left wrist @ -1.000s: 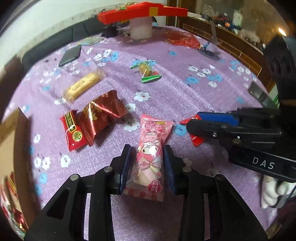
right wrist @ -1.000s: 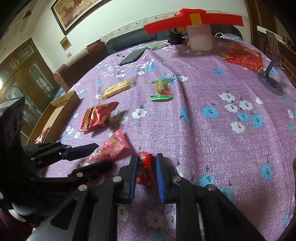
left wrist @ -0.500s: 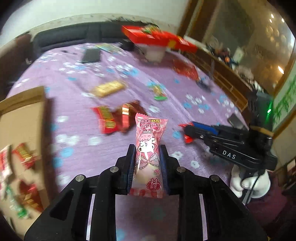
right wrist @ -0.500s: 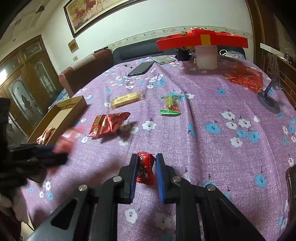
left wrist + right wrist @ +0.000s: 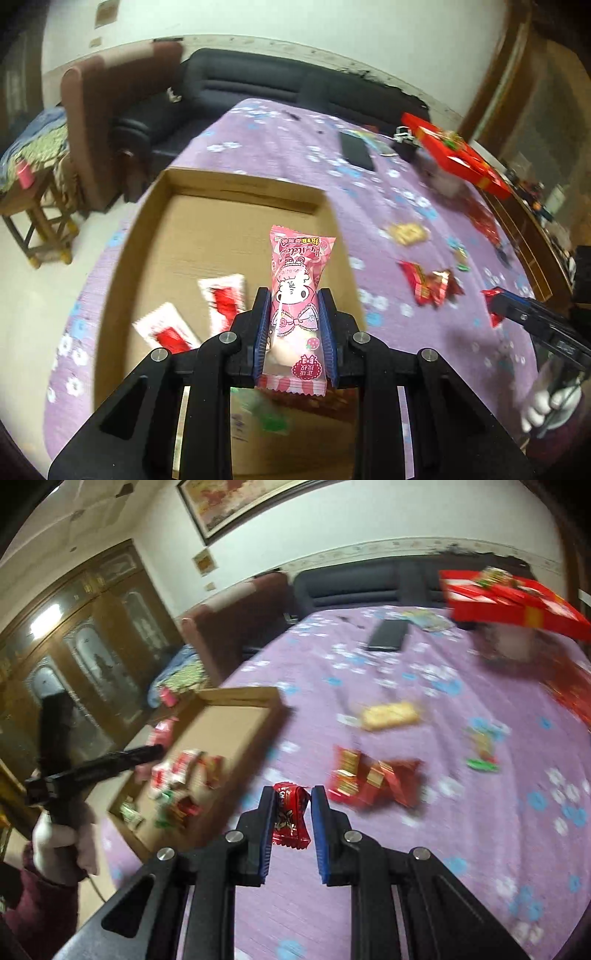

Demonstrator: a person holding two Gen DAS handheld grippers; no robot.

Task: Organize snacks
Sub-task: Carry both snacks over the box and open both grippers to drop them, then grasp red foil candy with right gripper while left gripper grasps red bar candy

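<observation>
Left gripper (image 5: 295,328) was clamped on a pink strawberry-print snack packet (image 5: 297,295), held upright in the air above the open cardboard box (image 5: 236,229). Box sat at the table's edge; inside it lay two white-and-red sachets (image 5: 195,314) side by side, plus blurred green and red wrappers under the gripper. Right gripper (image 5: 293,823) was closed on a small red candy wrapper (image 5: 290,816), lifted above the purple floral tablecloth (image 5: 461,849), just right of the box (image 5: 225,738). From the right wrist view the box held a pile of mixed red, white and green snacks (image 5: 181,775), and the left gripper's black fingers reached over it. Loose on the table beyond: red foil packets (image 5: 373,779) near the right gripper, a yellow biscuit bar (image 5: 391,714) further back, a green-and-red candy (image 5: 482,749) to the right. A black phone (image 5: 388,635) and a red gift box (image 5: 509,605) at the far side. Motion blur, labels unreadable.
</observation>
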